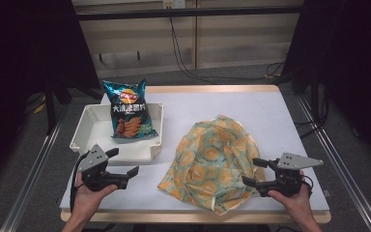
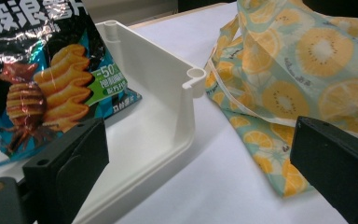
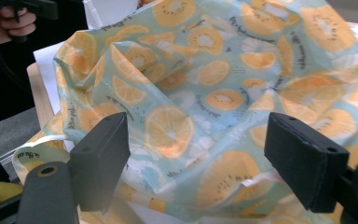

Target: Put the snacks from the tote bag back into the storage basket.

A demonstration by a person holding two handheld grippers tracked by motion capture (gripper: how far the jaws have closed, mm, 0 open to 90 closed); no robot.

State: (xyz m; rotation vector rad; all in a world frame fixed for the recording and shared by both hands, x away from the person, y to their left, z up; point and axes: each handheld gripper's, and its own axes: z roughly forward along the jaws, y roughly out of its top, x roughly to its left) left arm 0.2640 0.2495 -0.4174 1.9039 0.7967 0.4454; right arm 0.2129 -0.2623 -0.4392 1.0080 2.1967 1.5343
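Note:
A teal chip bag (image 1: 131, 111) (image 2: 42, 79) leans upright in a white tray (image 1: 84, 130) (image 2: 168, 79) at the table's left. A crumpled cloth bag printed with orange and kiwi slices (image 1: 212, 154) (image 2: 298, 60) (image 3: 214, 70) lies at centre right. My left gripper (image 1: 124, 161) (image 2: 196, 158) is open and empty, held near the tray's front corner and pointing toward the cloth bag. My right gripper (image 1: 251, 171) (image 3: 196, 154) is open at the cloth bag's front right edge; the fabric lies just ahead of its wide-apart jaws, not pinched.
The white table (image 1: 270, 111) has bare room behind and right of the cloth bag, with its wooden front edge close to both hands. Cables trail on the floor behind. The other hand (image 3: 14, 23) appears far off in the right gripper view.

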